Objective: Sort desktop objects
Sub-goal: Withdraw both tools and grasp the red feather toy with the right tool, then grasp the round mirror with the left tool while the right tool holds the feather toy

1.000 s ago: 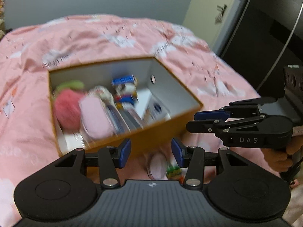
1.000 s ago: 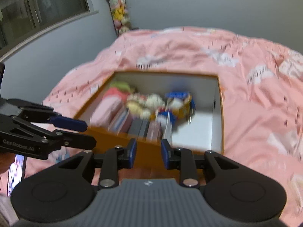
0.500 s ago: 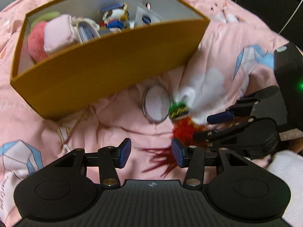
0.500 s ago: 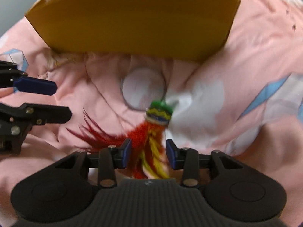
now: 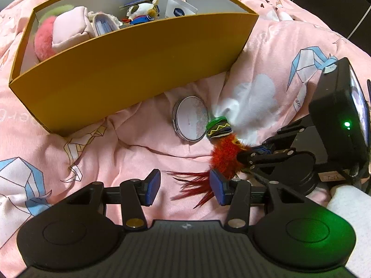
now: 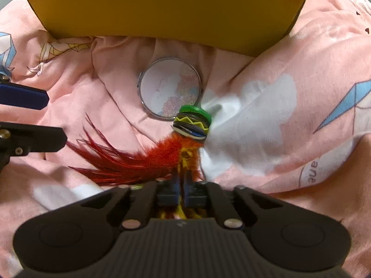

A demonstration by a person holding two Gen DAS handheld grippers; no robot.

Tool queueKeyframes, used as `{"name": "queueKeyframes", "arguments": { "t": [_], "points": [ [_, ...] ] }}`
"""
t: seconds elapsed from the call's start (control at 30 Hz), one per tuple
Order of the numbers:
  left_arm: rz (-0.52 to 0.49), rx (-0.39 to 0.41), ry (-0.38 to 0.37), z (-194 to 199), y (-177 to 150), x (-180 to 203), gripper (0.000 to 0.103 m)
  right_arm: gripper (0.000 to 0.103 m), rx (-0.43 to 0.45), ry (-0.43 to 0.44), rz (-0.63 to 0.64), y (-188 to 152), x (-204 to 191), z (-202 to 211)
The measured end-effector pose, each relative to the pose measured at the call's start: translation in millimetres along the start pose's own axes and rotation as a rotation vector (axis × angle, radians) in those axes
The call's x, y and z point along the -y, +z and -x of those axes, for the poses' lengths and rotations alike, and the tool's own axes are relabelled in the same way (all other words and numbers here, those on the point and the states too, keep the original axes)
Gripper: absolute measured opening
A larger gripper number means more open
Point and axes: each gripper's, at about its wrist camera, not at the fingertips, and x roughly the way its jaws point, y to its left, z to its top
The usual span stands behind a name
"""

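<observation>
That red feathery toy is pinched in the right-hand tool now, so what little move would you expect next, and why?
Probably a short lift straight up. The right hand-held gripper has just closed on the feather toy, which lies on the pink blanket touching the round mirror. Raising it first should clear the yellow box wall, since sorted things already sit inside. The left hand-held gripper is open and holds nothing.

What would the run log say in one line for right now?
step: pick up | right gripper: shut on feather toy | left gripper: open, empty | round mirror: on blanket | box: behind
</observation>
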Motion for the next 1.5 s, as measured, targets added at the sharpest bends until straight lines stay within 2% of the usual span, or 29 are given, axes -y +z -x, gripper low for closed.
{"name": "queueKeyframes", "arguments": {
  "t": [0.3, 0.5, 0.57, 0.63, 0.8, 0.97, 1.23, 1.43, 1.5],
  "points": [
    [0.03, 0.072, -0.038, 8.3, 7.7, -9.2, 0.055, 0.001, 0.135, -0.014, 0.052, 3.9, -0.5, 48.3],
    [0.041, 0.097, -0.083, 3.7, 21.6, -16.1, 0.055, 0.001, 0.188, 0.058, 0.041, 14.4, 9.6, 81.9],
    [0.053, 0.103, -0.11, -1.0, 27.8, -21.3, 0.055, 0.001, 0.181, 0.054, 0.017, 18.2, 18.3, 78.1],
    [0.079, 0.102, -0.139, -8.9, 34.6, -28.0, 0.055, 0.001, 0.157, -0.004, 0.002, 22.8, 24.3, 66.7],
    [0.063, 0.093, -0.107, -33.8, 45.2, -31.7, 0.055, 0.002, 0.156, -0.059, -0.006, 23.3, 30.3, 47.2],
    [0.077, 0.048, -0.139, -61.7, 50.1, -32.7, 0.055, 0.003, 0.177, -0.079, -0.001, 25.3, 32.3, 42.3],
    [0.11, -0.02, -0.161, -102.4, 56.6, -37.5, 0.051, 0.004, 0.164, -0.055, -0.012, 30.0, 39.1, 31.6],
    [0.081, -0.044, -0.163, -116.9, 58.4, -32.5, 0.051, 0.004, 0.154, -0.048, -0.01, 31.0, 39.5, 27.4],
    [0.069, -0.045, -0.164, -117.1, 57.4, -30.6, 0.041, 0.004, 0.149, -0.047, -0.012, 31.6, 40.2, 26.0]
  ]
}}
